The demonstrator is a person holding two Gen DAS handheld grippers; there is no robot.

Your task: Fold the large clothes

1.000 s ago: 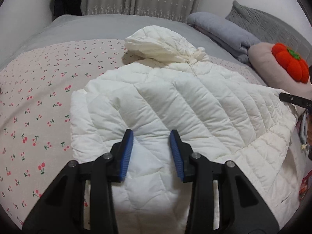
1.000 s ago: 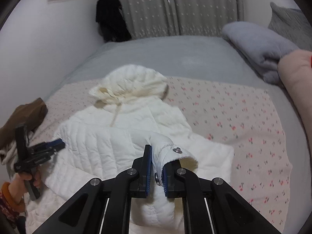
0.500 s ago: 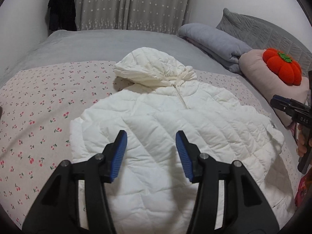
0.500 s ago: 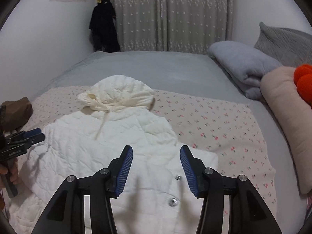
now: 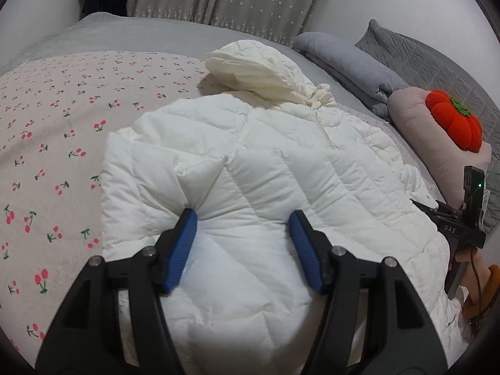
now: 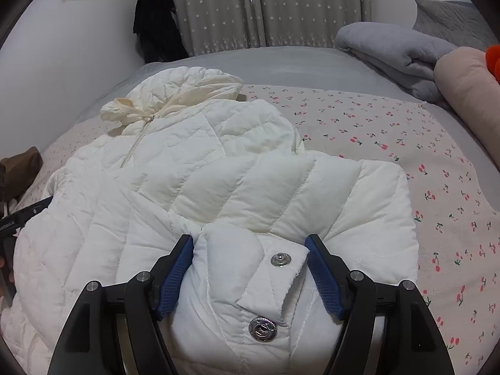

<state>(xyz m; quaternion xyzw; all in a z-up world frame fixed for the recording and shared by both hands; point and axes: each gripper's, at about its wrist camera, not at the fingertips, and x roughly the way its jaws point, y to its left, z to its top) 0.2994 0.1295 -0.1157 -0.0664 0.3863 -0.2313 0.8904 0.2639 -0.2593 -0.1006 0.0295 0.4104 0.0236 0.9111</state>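
A white quilted hooded jacket (image 5: 281, 162) lies on the bed, hood toward the curtains, both sleeves folded across its front. My left gripper (image 5: 243, 237) is open, its blue pads pressed down on the puffy fabric at the jacket's lower left. In the right wrist view the jacket (image 6: 218, 187) fills the middle. My right gripper (image 6: 250, 256) is open, its jaws set wide either side of the folded sleeve cuff (image 6: 268, 268) with metal snaps. The right gripper also shows in the left wrist view (image 5: 462, 228), at the jacket's right edge.
The jacket rests on a cherry-print sheet (image 5: 56, 125) over a grey bed (image 6: 281, 62). A folded grey blanket (image 5: 353, 62), a pink cushion with an orange pumpkin toy (image 5: 453, 125) and a grey pillow (image 5: 422, 53) lie on the right. A brown item (image 6: 22, 168) sits at the left.
My right gripper has let go of the sleeve cuff, opened and now presses down around it. My left gripper has opened wider and lowered onto the jacket.
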